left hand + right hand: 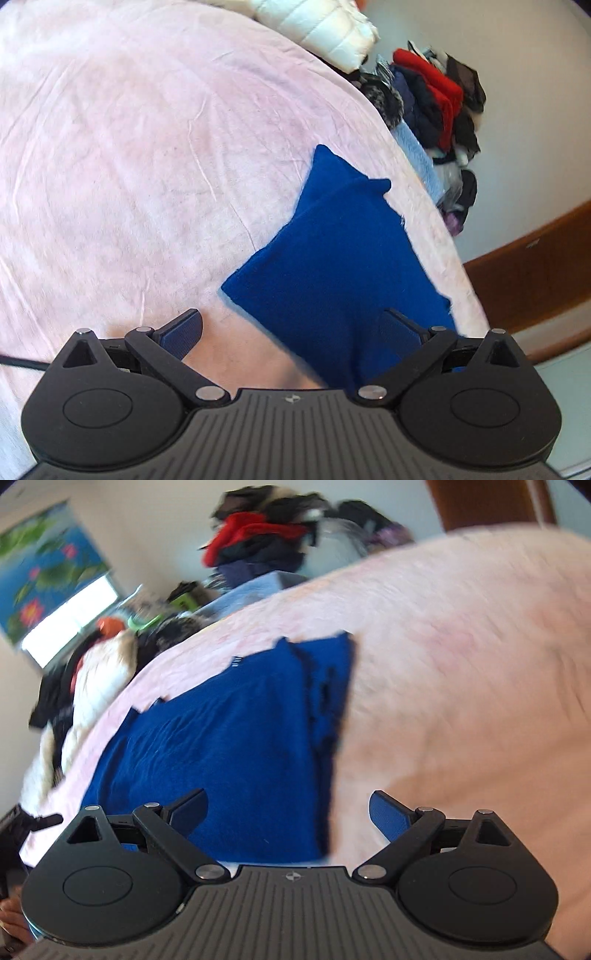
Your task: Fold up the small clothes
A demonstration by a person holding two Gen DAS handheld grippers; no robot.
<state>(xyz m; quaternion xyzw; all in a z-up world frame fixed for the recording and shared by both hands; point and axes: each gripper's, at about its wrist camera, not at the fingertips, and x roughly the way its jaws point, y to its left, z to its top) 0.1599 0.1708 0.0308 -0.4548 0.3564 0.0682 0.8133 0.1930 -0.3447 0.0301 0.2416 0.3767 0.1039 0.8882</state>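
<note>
A royal-blue garment (332,266) lies folded flat on the pale pink bed cover (129,155), near the bed's right edge in the left wrist view. My left gripper (291,332) hovers above its near corner, open, with nothing between the fingers. In the right wrist view the same blue garment (229,746) fills the centre, with a folded layer along its right side. My right gripper (288,812) stands open over the garment's near edge, holding nothing. This view is motion-blurred.
A heap of mixed clothes (436,96), red and dark pieces on top, rises beyond the bed's far edge, with a white quilted item (325,26) beside it. A wooden door (535,273) stands to the right. A flower-print poster (48,565) hangs on the wall.
</note>
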